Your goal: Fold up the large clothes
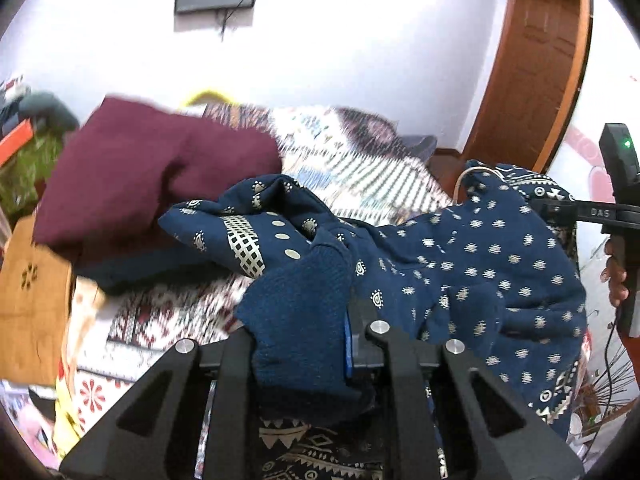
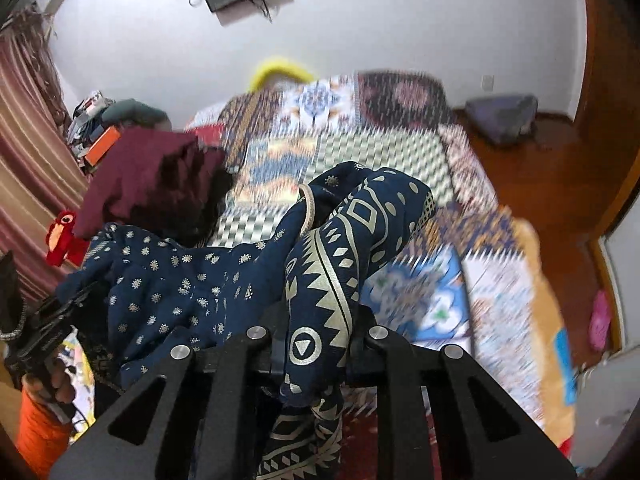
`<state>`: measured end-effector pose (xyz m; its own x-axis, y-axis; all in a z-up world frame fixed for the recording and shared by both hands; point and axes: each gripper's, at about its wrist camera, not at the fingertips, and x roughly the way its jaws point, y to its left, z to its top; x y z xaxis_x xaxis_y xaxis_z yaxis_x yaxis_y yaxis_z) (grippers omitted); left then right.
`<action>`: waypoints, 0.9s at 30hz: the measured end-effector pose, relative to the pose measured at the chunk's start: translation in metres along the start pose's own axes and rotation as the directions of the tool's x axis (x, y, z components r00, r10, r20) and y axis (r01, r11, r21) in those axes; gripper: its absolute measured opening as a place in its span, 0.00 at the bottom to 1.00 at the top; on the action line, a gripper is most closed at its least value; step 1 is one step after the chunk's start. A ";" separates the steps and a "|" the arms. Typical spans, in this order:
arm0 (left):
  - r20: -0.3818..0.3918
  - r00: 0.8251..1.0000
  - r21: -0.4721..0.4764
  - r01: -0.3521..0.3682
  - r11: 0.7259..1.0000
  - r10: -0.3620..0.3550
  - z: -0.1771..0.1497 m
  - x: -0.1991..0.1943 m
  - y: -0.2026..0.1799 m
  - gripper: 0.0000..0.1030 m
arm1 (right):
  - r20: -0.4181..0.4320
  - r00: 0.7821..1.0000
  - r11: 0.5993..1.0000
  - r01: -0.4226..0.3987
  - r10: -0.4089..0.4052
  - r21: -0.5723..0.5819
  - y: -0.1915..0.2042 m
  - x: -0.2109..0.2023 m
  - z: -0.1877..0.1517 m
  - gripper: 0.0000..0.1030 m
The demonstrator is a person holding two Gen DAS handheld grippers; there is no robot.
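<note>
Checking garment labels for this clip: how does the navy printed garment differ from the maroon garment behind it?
The navy printed garment carries pale motifs and a geometric border; the maroon garment looks plain. The navy one is lifted and clamped by both the left gripper and the right gripper; no gripper holds the maroon one, which lies on the patterned bedspread. The navy one hangs bunched between the grippers; the maroon one sits heaped. Both are unfolded.

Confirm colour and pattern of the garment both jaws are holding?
Navy blue garment with small cream motifs and a cream geometric border; clearest in the right wrist view.
</note>
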<state>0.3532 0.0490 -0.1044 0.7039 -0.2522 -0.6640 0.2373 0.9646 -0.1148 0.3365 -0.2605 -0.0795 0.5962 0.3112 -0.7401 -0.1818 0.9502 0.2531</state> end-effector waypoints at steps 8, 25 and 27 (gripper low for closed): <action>0.009 1.000 0.055 -0.009 0.998 0.008 0.050 0.035 -0.027 0.15 | 0.037 0.995 0.996 0.091 -0.091 0.000 -0.037 0.009 0.041 0.15; -0.231 0.969 -0.032 -0.094 0.995 0.084 0.079 0.195 0.000 0.20 | -0.130 0.953 0.955 0.254 -0.274 -0.154 -0.072 0.119 0.030 0.21; -0.232 0.970 -0.058 -0.082 0.995 0.067 0.080 0.194 0.006 0.22 | -0.130 0.951 0.953 0.260 -0.281 -0.158 -0.075 0.108 0.027 0.23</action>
<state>0.5442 -0.0003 -0.1749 0.5435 -0.1622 -0.8235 0.1395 0.9850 -0.1020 0.4361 -0.2985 -0.1613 0.5165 0.0306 -0.8558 -0.1411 0.9887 -0.0498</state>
